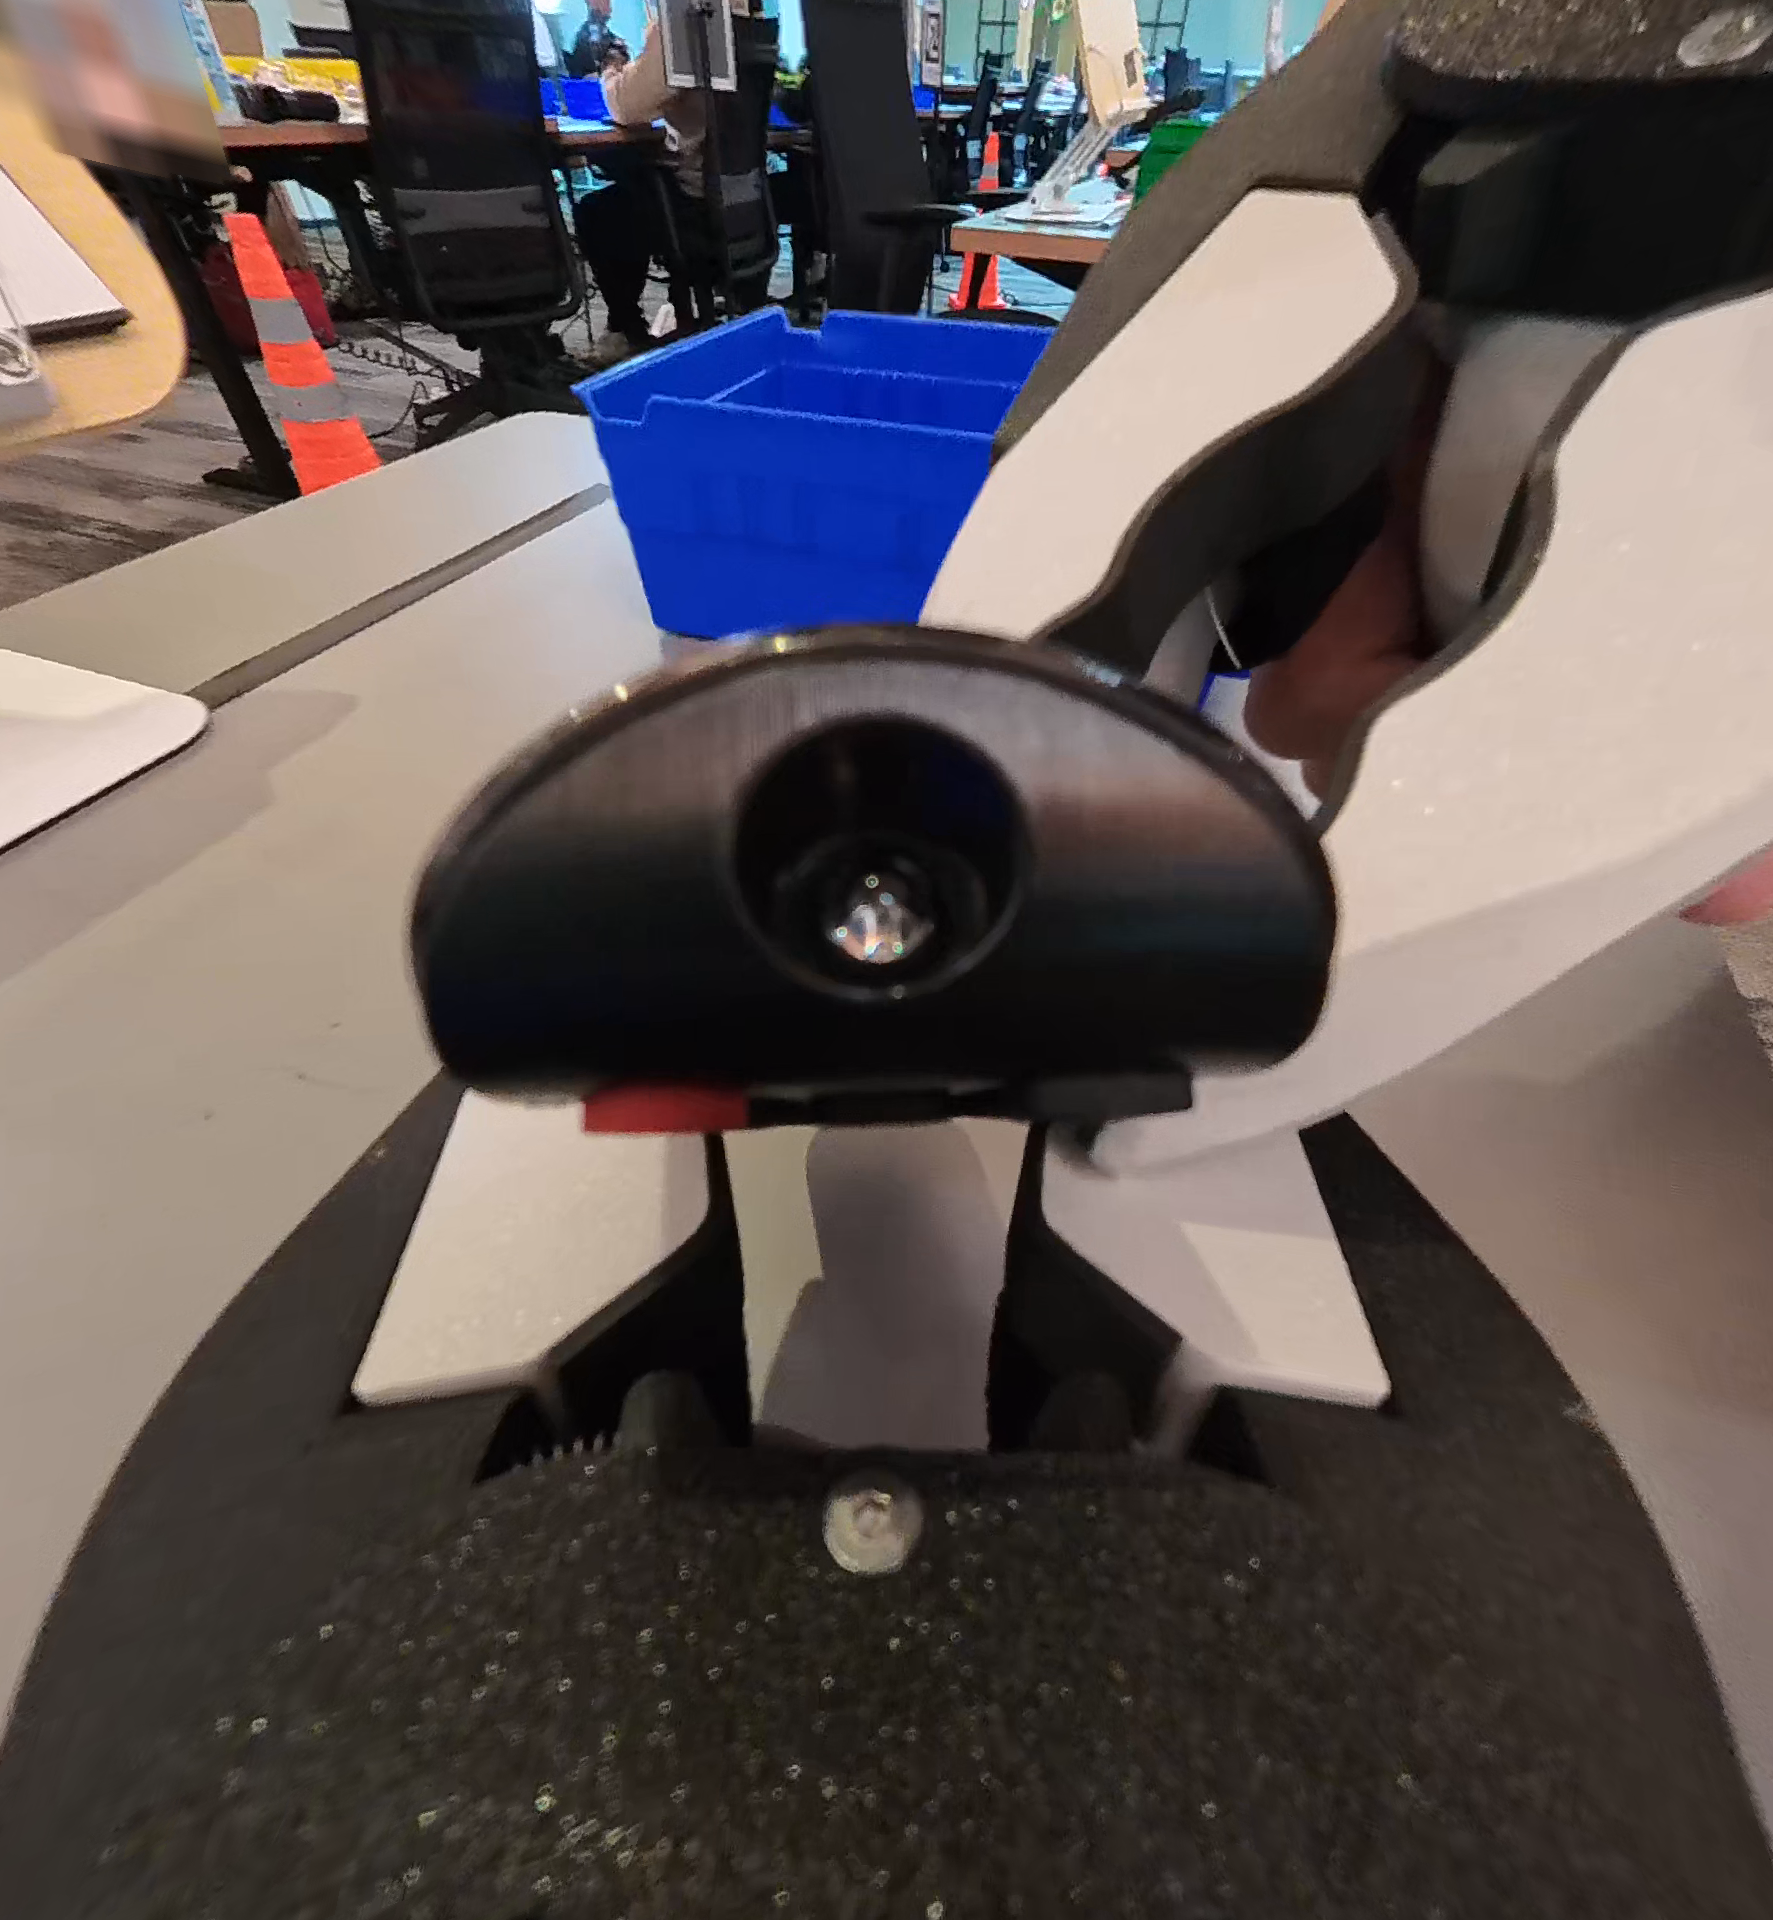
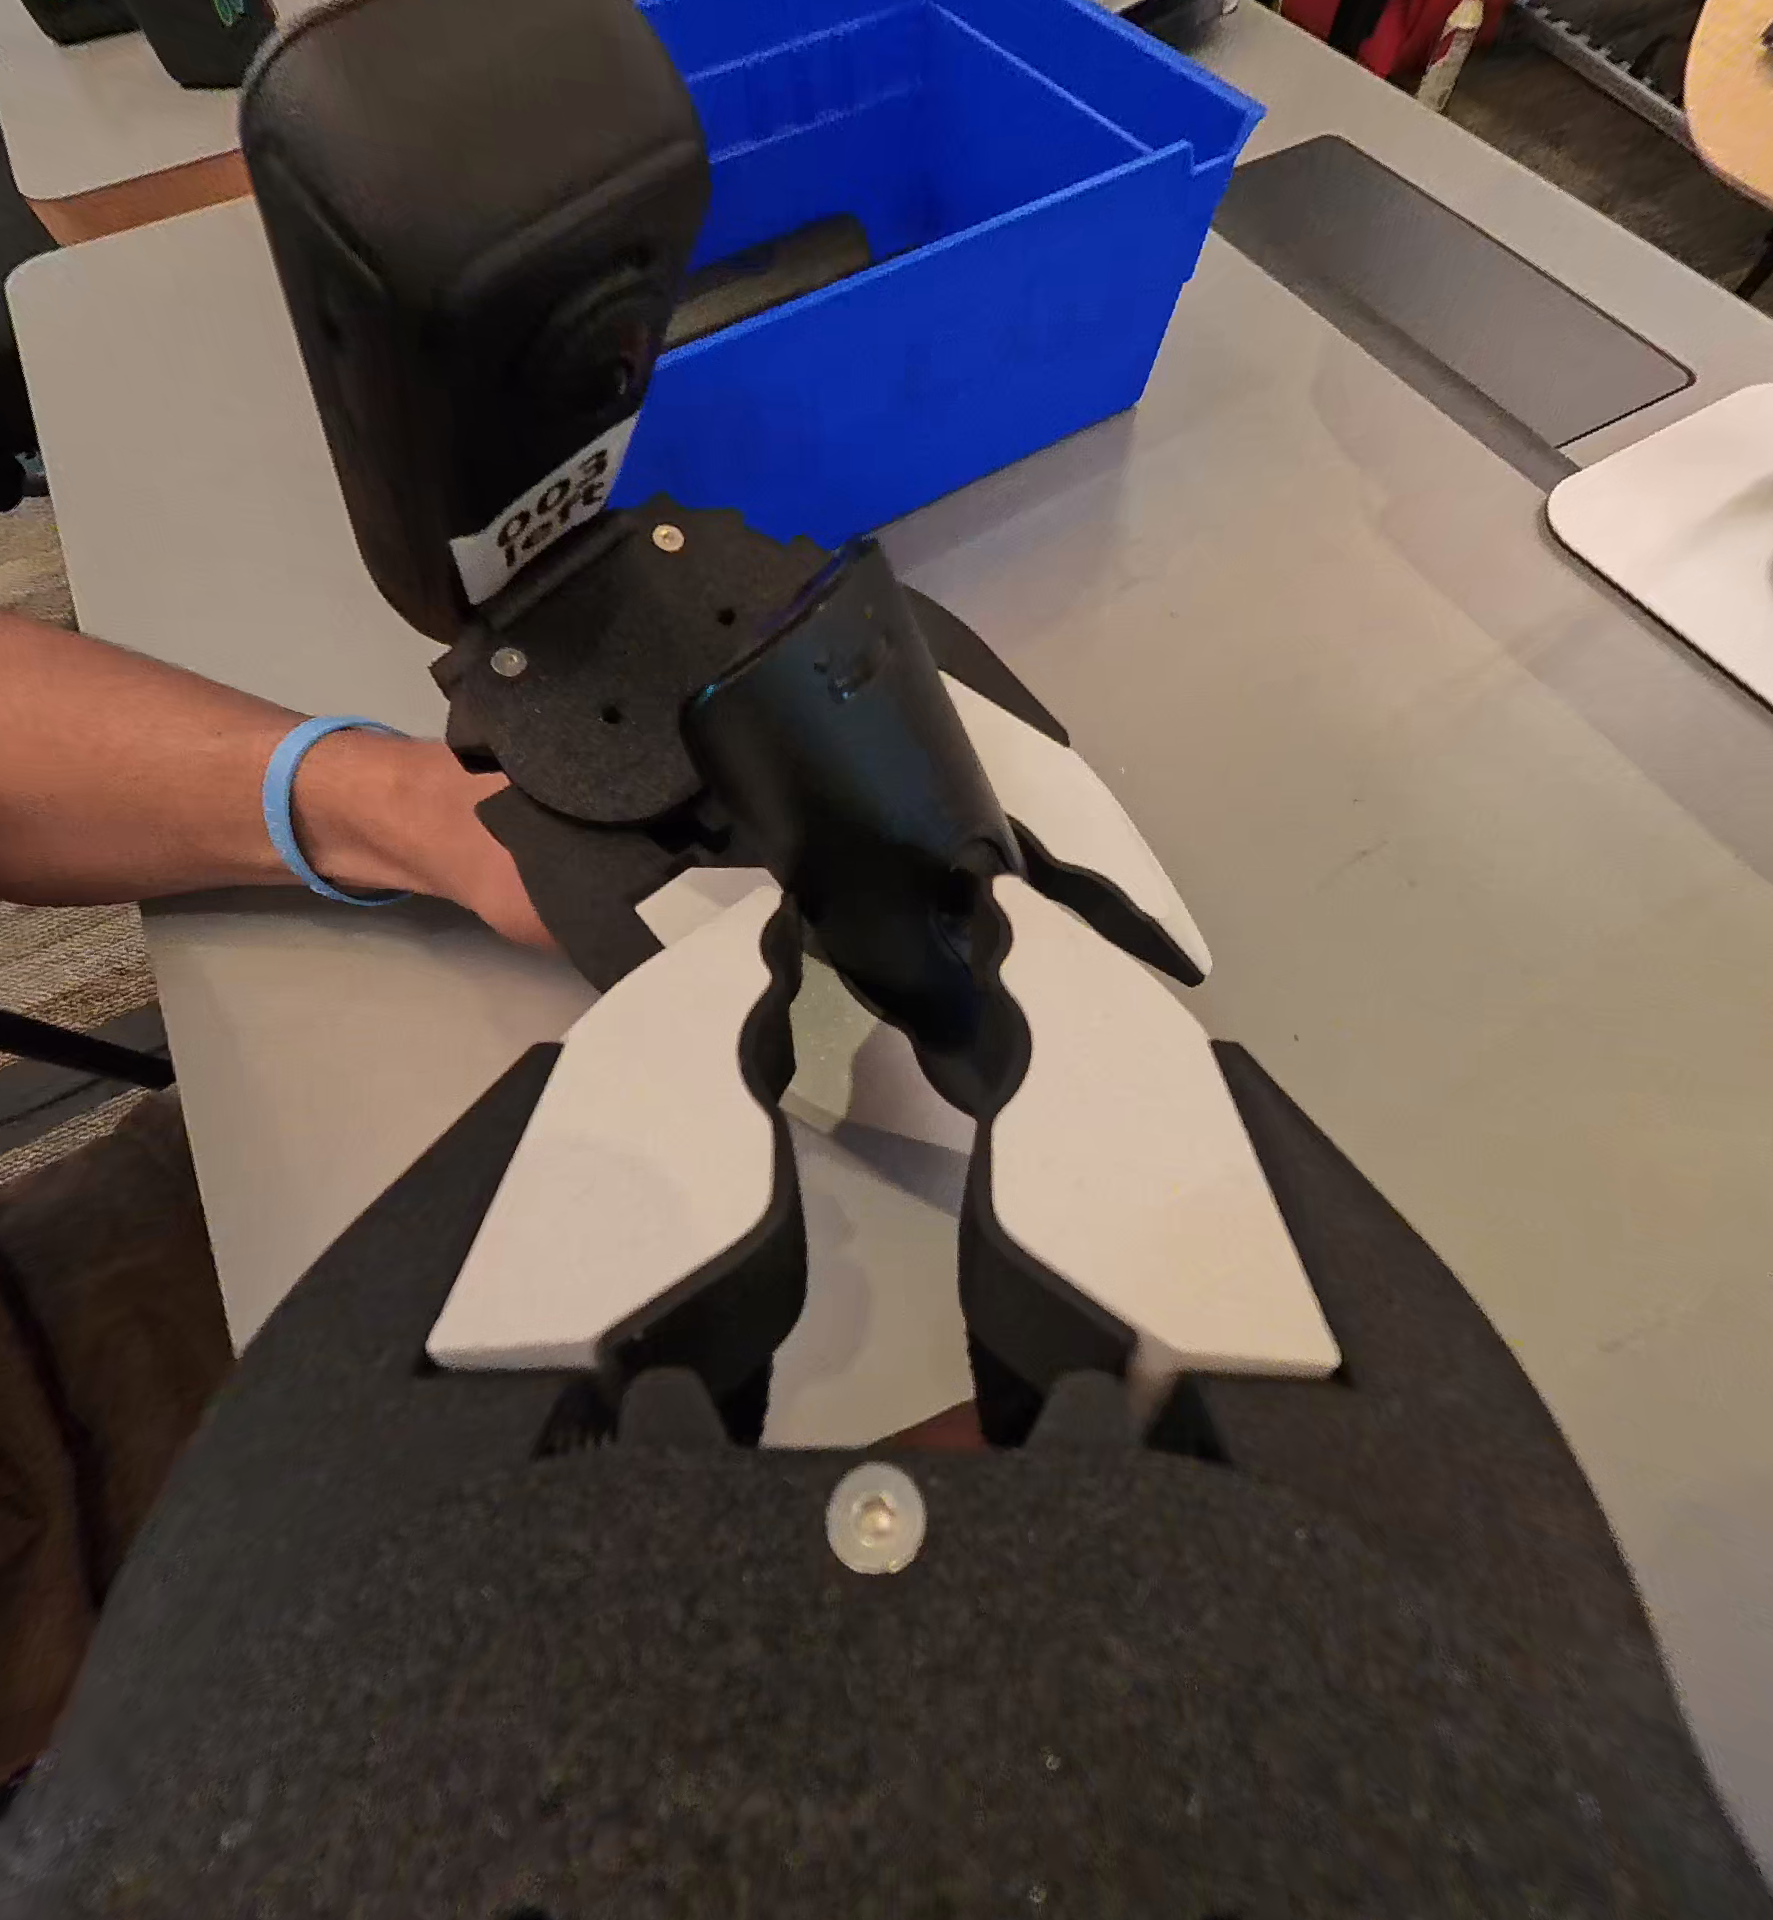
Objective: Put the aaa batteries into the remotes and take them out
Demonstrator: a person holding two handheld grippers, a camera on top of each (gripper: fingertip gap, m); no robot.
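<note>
A black remote (image 1: 601,914) points its rounded front end, with a small clear emitter, straight at the left wrist camera. My left gripper (image 1: 871,1127) is shut on it from below. In the right wrist view the remote (image 2: 840,748) slants up and away above the grey table (image 2: 1381,831). My right gripper (image 2: 887,935) is shut on its near end. The left gripper's white fingers (image 2: 1090,821) flank its middle. The right gripper's fingers (image 1: 1173,416) reach in from the upper right. No batteries show.
A blue bin (image 1: 799,488) stands on the table just behind the remote, and in the right wrist view (image 2: 965,312) it holds a dark object. A white stand base (image 2: 1692,540) sits at the right. A person's arm with a blue wristband (image 2: 321,810) lies at the left. My right fingertips sit around 6 cm from my left ones. The left tips stand about 35 cm off the white stand base (image 2: 1692,540).
</note>
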